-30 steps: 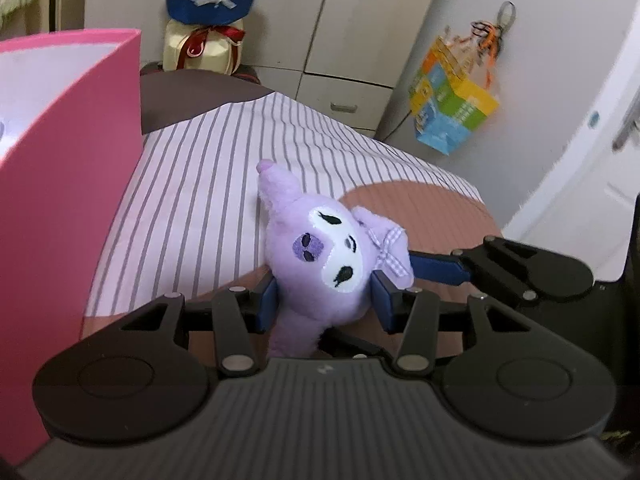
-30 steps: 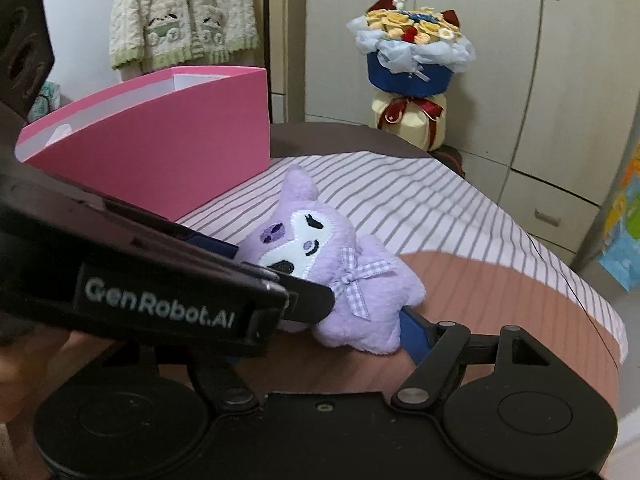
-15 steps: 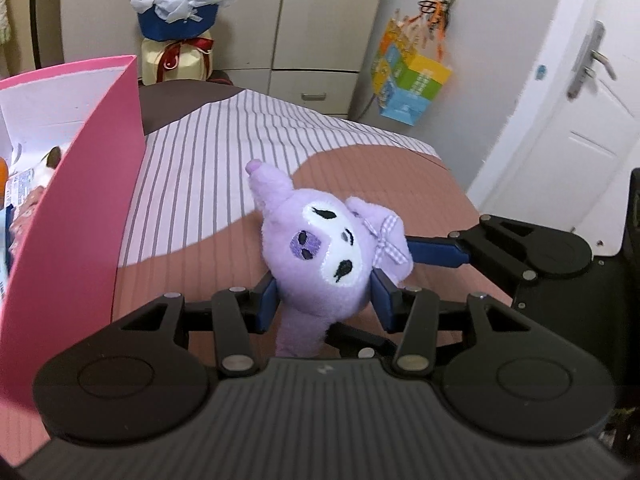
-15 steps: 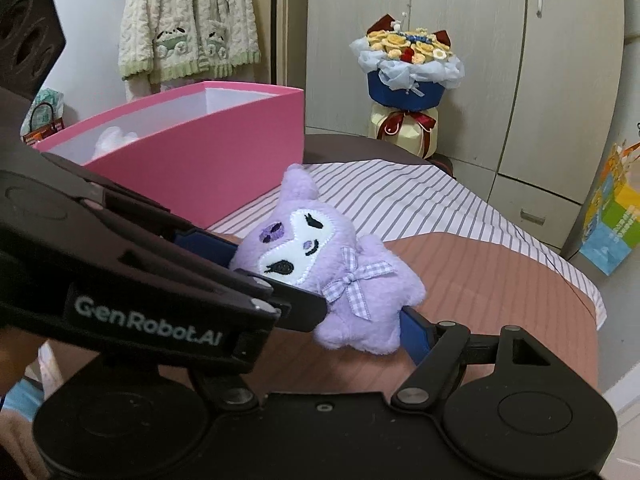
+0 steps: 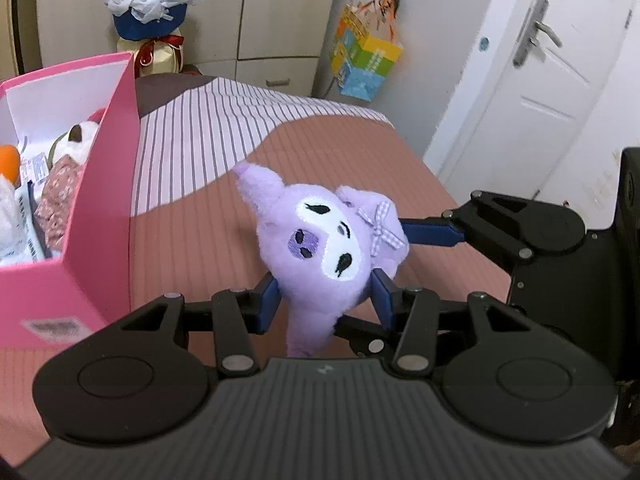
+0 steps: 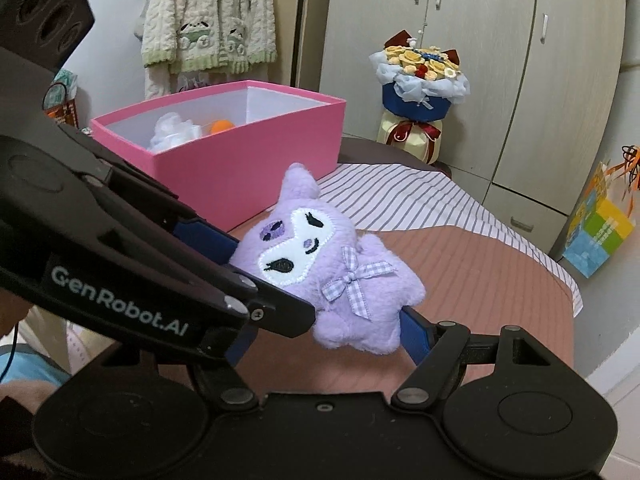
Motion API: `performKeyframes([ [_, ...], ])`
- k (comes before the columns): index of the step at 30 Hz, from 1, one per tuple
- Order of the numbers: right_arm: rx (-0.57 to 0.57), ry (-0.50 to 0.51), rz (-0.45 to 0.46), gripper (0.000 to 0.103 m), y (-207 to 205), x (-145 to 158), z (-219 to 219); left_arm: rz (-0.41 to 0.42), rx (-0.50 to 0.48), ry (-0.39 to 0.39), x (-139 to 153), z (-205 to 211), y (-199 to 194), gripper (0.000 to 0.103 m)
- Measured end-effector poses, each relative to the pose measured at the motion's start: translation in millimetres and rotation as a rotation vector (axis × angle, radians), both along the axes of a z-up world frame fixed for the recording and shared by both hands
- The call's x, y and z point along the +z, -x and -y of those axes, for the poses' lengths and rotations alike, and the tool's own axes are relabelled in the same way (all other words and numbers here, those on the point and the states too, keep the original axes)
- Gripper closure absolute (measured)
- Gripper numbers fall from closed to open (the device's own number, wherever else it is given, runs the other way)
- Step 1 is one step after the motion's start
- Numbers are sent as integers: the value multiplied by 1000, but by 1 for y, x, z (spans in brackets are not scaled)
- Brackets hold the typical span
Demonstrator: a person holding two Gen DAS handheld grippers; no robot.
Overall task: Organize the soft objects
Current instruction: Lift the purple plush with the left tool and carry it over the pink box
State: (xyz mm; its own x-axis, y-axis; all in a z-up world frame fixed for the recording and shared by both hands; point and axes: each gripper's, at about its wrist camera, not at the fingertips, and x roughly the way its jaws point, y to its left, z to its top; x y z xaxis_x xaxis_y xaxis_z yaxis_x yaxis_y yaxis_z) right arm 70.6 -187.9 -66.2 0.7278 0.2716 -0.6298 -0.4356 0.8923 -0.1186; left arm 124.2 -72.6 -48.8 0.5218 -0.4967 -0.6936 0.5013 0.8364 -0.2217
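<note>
A purple plush doll (image 5: 320, 248) with a white face and a checked bow is held above the bed. My left gripper (image 5: 324, 300) is shut on its head, blue pads on both sides. My right gripper (image 6: 320, 332) comes in from the right and is also shut on the doll (image 6: 320, 264), at its body; its blue finger (image 5: 432, 232) shows in the left wrist view. The open pink box (image 5: 100, 216) stands left of the doll and holds several soft toys (image 5: 60, 168). It also shows in the right wrist view (image 6: 248, 156), behind the doll.
The bed has a brown cover (image 5: 200, 240) and a striped sheet (image 5: 224, 124). A flower bouquet (image 5: 150, 12) stands at the bed's far end by wardrobes. A colourful bag (image 5: 364, 60) hangs on the wall. A white door (image 5: 532, 92) is at the right.
Both grippers have lifted the doll higher above the bed. The view now looks down into the pink box, whose contents have come into sight.
</note>
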Motion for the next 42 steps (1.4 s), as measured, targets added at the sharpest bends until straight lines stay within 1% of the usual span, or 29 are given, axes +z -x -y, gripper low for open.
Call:
performKeyframes([
  [4,3,17,-13,24,16,5,-13,-27,-48,-12,7,-15,13,56],
  [8,10,12,-29,24,29,11,-28,-22,-68,-48,15,-30,30,56],
  [11,27,-8,-34,24,39,14,-41,-11,-64,-79,21,-43,43,56],
  [16,67,-31,-6,24,56,19,-62,15,-44,-115,34,-65,66,56],
  [22,138,-45,-13,24,67,31,-85,-9,-30,-134,51,-93,76,56],
  [26,171,-53,-9,24,65,42,-101,17,1,-140,64,-109,76,56],
  [30,196,-53,26,24,57,55,-115,59,32,-135,75,-121,69,56],
  [37,216,-47,95,24,28,73,-132,126,64,-107,93,-142,39,57],
  [42,215,-14,129,24,2,82,-145,143,79,-75,97,-154,9,57],
])
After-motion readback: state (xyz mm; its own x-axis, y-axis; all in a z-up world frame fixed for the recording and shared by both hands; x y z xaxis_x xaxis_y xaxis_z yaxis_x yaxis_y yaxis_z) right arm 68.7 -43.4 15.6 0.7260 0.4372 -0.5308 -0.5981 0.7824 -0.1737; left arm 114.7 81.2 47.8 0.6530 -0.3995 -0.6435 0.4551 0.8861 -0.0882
